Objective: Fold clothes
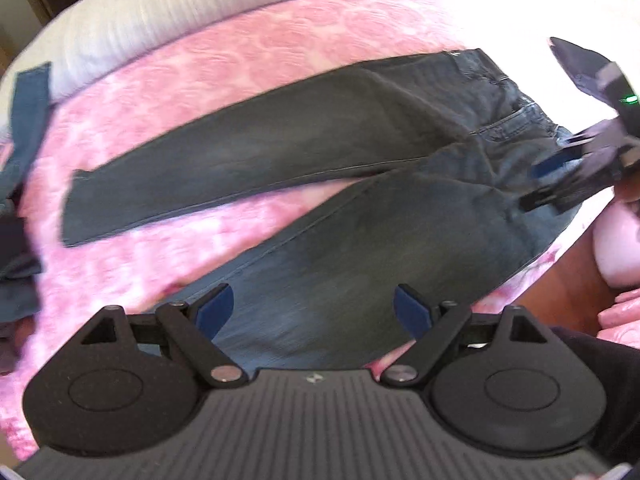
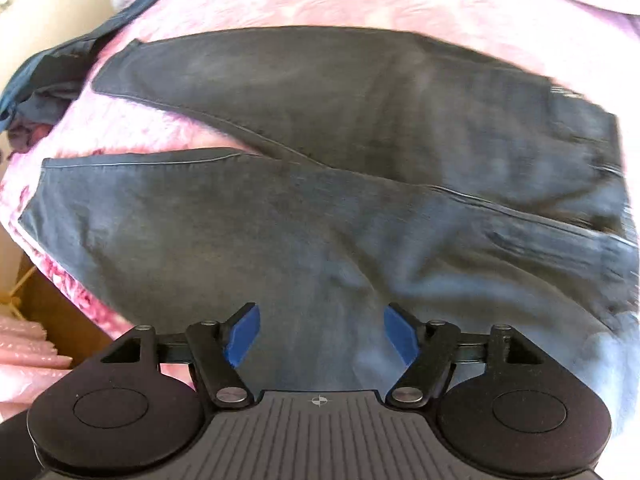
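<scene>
A pair of dark grey jeans (image 1: 320,152) lies flat on a pink blanket (image 1: 280,40), its two legs fanned out to the left and its waist to the right. My left gripper (image 1: 314,312) hangs open above the nearer leg, with nothing between its blue pads (image 1: 216,308). At the right of the left wrist view, my right gripper (image 1: 546,182) hovers over the seat of the jeans. In the right wrist view the jeans (image 2: 320,200) fill the frame, and the right gripper (image 2: 320,336) stands open above the cloth, not pressing on it.
A white ribbed cover (image 1: 160,12) lies along the far side of the bed. Other blue and dark garments are heaped at the left edge (image 2: 52,68). A cardboard box (image 2: 60,312) and pink wrapping (image 2: 24,344) sit beside the bed.
</scene>
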{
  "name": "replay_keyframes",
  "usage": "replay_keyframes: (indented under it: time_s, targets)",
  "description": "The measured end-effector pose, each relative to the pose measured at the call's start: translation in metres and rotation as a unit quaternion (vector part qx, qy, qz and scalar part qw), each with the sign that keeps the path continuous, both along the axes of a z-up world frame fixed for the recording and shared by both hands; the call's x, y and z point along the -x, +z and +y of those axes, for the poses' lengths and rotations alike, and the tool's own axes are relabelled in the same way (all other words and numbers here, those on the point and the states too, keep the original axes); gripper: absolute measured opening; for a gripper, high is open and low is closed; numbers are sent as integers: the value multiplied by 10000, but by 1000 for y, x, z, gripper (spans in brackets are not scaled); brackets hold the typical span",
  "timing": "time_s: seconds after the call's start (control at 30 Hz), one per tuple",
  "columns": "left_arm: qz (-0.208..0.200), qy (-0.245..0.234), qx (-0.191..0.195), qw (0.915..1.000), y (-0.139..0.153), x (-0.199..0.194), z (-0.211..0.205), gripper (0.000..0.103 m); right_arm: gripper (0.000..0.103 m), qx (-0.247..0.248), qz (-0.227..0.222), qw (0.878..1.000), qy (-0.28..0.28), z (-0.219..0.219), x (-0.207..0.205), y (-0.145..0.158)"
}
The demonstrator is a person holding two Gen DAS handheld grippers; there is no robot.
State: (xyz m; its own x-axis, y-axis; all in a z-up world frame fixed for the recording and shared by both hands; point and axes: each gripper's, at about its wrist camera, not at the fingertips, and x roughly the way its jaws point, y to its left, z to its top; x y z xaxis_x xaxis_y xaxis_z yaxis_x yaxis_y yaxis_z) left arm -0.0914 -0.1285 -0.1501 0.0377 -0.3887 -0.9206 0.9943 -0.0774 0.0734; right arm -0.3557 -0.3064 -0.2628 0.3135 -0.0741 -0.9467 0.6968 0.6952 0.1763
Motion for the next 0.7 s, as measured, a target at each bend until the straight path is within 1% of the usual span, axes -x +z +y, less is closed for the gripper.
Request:
replay_keyframes:
  time_s: [0.07, 0.17, 0.3, 0.37, 0.4, 0.47, 0.57, 0.7]
  targets:
    - [-145, -89, -62, 9998, 8, -7, 5, 86, 75, 132, 203, 9997, -79, 12, 4, 21]
    - [-165, -320, -136, 9993, 10, -22, 9, 86, 76, 388, 417, 9980, -289, 39, 17, 55]
    - [-64, -949, 44, 9955, 20, -48, 22, 86, 78, 686, 416, 9903, -1135, 82, 23, 100]
    - [-78, -1262, 196, 9918, 29, -62, 34, 86, 78, 763, 406, 9844, -1532, 111, 16, 121]
    - [-111, -1344, 248, 9906, 32, -68, 38, 86, 78, 808, 404, 9815, -1687, 125, 12, 130]
    - [-168, -1493, 343, 9881, 39, -81, 46, 86, 79, 910, 427, 9764, -1912, 148, 3, 144]
    - [-94, -1492, 345, 9882, 42, -100, 57, 86, 79, 905, 523, 9703, -2182, 174, -11, 157]
    - [-57, -1495, 379, 9880, 40, -112, 65, 86, 79, 957, 575, 9663, -2319, 193, -24, 166]
